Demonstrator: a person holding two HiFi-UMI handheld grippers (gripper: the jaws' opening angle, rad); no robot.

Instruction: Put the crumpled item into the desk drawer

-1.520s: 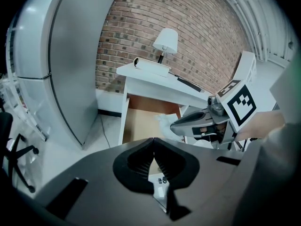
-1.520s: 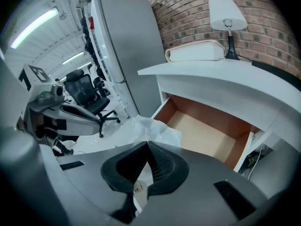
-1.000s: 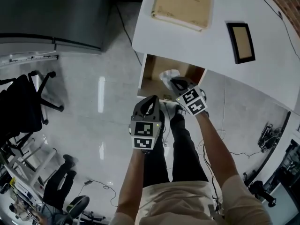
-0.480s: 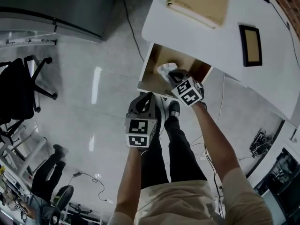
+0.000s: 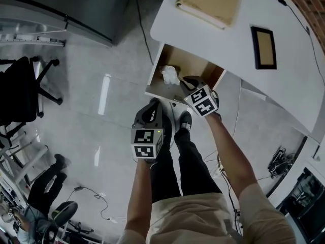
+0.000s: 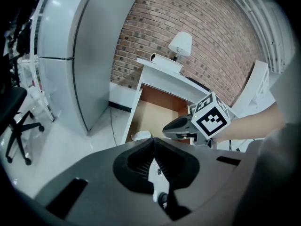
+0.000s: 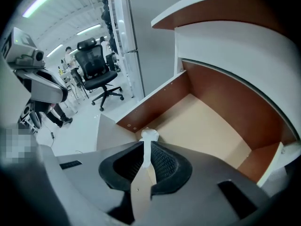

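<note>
The crumpled white item (image 5: 169,75) lies on the floor of the open desk drawer (image 5: 189,65), near its front left corner. It also shows as a crumpled item (image 6: 141,135) and just past my jaws as white paper (image 7: 149,134). My right gripper (image 5: 184,80) hangs over the drawer's front right part, a little apart from the item. Its jaws stand open by a narrow gap (image 7: 145,145) with nothing held. My left gripper (image 5: 154,103) waits in front of the drawer over the floor, shut and empty (image 6: 154,142).
The drawer sticks out from under a white desk (image 5: 228,39) bearing a tan book (image 5: 208,1) and a small picture frame (image 5: 264,47). A grey cabinet (image 5: 76,4) and a black office chair (image 5: 25,90) stand to the left. The person's legs (image 5: 177,156) are below the drawer front.
The crumpled item has left the right gripper's jaws and now lies further left in the drawer. The right gripper has drawn back slightly. The left gripper stays shut.
</note>
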